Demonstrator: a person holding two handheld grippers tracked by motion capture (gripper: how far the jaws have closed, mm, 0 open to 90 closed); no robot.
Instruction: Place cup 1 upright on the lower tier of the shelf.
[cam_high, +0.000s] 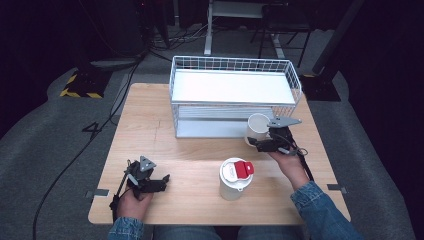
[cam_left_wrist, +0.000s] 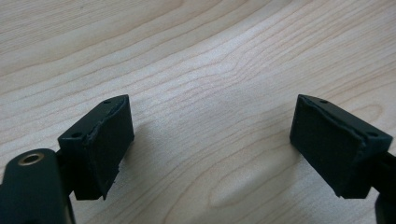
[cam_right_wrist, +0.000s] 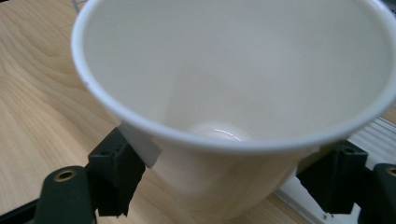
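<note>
My right gripper (cam_high: 261, 144) clamps a smooth white tapered paper cup (cam_right_wrist: 233, 93) (glossy inside); my left gripper (cam_left_wrist: 212, 144) gapes wide, empty, over the pale grained wooden table (cam_left_wrist: 210, 56).

A white cup (cam_right_wrist: 243, 88) takes up most of the frame, its open mouth tilted toward the camera and its inside bare; the right tongs (cam_right_wrist: 224, 179) clamp its lower wall, one black jaw at lower left, the other at lower right; the wooden counter (cam_right_wrist: 37, 88) shows at left; a white ribbed surface (cam_right_wrist: 373, 133) sits at the right edge.
</note>
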